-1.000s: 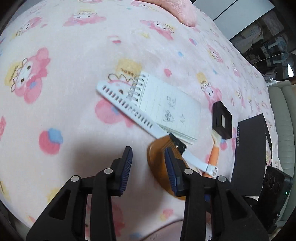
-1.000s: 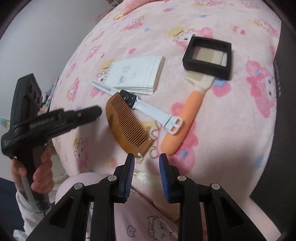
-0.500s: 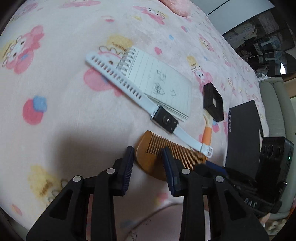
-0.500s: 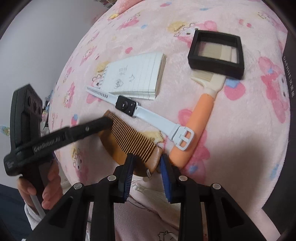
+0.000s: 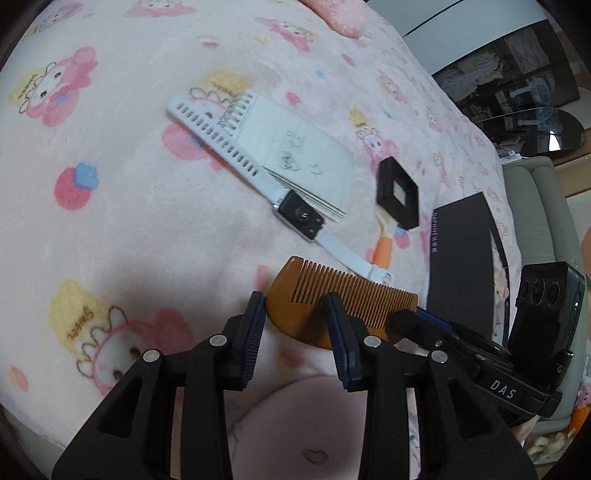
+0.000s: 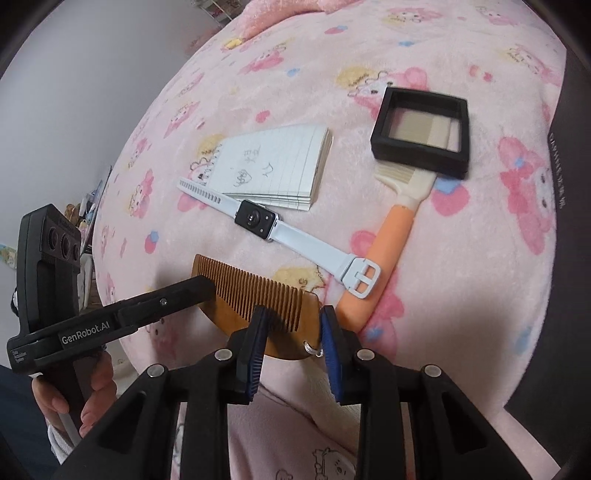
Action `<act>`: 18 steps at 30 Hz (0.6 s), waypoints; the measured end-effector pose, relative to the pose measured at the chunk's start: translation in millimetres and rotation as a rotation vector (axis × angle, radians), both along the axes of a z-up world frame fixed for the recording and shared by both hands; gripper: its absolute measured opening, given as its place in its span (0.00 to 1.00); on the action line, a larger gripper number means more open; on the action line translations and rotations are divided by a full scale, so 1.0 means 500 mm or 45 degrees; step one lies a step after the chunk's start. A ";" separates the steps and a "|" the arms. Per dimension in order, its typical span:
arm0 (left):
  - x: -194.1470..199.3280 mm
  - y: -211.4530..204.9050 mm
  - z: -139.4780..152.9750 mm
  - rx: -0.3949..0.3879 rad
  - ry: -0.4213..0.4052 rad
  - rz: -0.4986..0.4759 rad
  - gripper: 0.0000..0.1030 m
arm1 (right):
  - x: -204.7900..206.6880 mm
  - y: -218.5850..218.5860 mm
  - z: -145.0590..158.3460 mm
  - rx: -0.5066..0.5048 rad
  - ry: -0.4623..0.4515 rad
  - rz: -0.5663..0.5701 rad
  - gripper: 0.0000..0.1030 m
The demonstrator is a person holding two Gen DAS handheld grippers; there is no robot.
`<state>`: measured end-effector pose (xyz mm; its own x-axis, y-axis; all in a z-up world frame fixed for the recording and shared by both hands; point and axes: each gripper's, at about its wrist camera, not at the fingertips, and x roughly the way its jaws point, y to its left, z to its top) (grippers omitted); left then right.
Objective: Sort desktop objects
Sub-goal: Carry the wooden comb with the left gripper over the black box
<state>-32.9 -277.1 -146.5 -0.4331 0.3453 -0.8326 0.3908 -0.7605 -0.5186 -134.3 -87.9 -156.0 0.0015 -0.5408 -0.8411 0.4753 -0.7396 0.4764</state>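
Observation:
A brown wooden comb [image 5: 332, 299] [image 6: 258, 299] lies on the pink blanket near its front edge. My left gripper [image 5: 295, 310] is open, its fingers either side of the comb's rounded left end. My right gripper [image 6: 291, 325] is open around the comb's right end, by its small metal ring; whether the pads touch the comb I cannot tell. Behind the comb lie a white-strapped smartwatch [image 5: 299, 218] [image 6: 255, 218], a spiral notepad [image 5: 291, 155] [image 6: 273, 166], an orange-handled brush [image 6: 384, 254] [image 5: 384, 247] and a black square frame box [image 6: 421, 129] [image 5: 399, 192] resting on the brush's head.
A black flat box [image 5: 461, 258] lies at the right of the blanket and also shows at the right wrist view's right edge [image 6: 569, 184]. A pink pillow [image 5: 332, 14] sits at the far side. The blanket's front edge drops off just below the grippers.
Both grippers have moved in on the comb from opposite ends. The left has swung from beside the comb to straddling its left end; the right has advanced to its right end.

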 end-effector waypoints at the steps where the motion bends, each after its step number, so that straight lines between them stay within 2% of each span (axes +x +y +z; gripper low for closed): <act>1: 0.006 0.012 0.021 0.004 0.031 -0.012 0.33 | 0.004 0.012 0.021 -0.023 0.013 -0.008 0.25; 8: -0.010 0.145 0.170 -0.008 0.212 -0.157 0.33 | 0.030 0.132 0.191 -0.119 0.212 -0.068 0.25; 12: -0.040 0.262 0.242 -0.048 0.300 -0.251 0.34 | 0.040 0.251 0.285 -0.196 0.349 -0.215 0.25; 14: -0.064 0.319 0.266 -0.075 0.339 -0.291 0.34 | 0.054 0.309 0.317 -0.199 0.419 -0.262 0.25; 18: -0.121 0.415 0.290 -0.086 0.394 -0.362 0.34 | 0.036 0.412 0.353 -0.175 0.482 -0.325 0.25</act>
<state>-93.2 -69.7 -1.3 -0.5614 0.4360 -0.7034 -0.0055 -0.8519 -0.5237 -116.5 118.0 20.5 -0.4387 -0.5904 -0.6775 0.4460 -0.7976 0.4061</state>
